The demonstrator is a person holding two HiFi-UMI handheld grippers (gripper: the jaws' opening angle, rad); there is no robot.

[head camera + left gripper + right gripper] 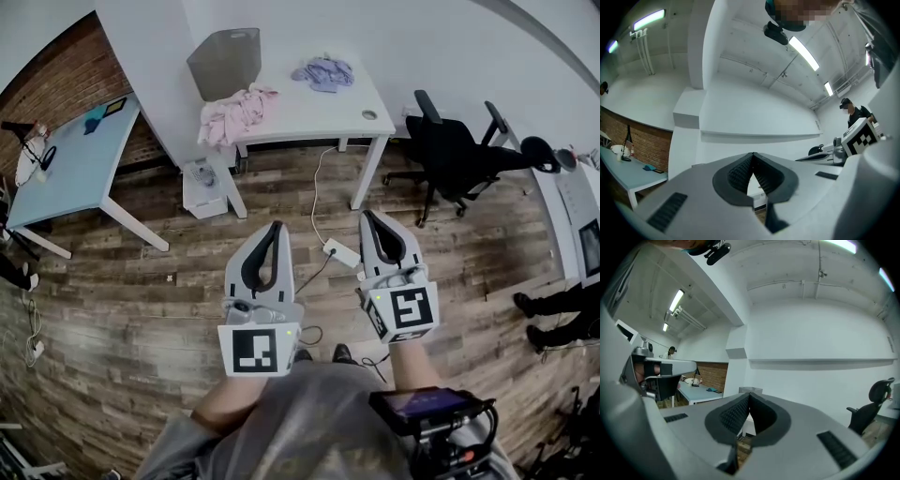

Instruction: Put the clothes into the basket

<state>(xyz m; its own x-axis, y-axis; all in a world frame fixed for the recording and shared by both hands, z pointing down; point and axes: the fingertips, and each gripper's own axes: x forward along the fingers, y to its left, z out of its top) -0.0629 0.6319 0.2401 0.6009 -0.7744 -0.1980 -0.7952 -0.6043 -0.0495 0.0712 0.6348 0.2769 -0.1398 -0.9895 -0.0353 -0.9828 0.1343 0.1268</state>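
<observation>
Item: left gripper (275,228), hand-held, low in the head view over the wooden floor (141,309); jaws closed tip to tip, only the oval hollow behind the pads showing, nothing between them. Item: right gripper (367,217), held just beside the left at about the same height; jaws likewise fully closed, nothing gripped. Both point toward the white table (309,120) and both are well apart from it, with a stretch of bare floor between. Item: grey basket (225,61), upright on the far left corner of that table. Item: pink clothes (236,114), a crumpled heap on the table's near left edge, just in front of the basket and partly hanging over the edge; it lies ahead of the left gripper and slightly to its left, out of contact with either gripper. Item: lilac garment (323,73), bunched at the table's far side to the right of the basket, apart from the pink heap; it lies ahead, roughly in line with the gap between the two grippers. Item: white power strip (341,252) on the floor between the gripper tips, its cable running toward the table. Item: black office chair (459,155), right of the table. Item: light blue table (66,169), far left.
</observation>
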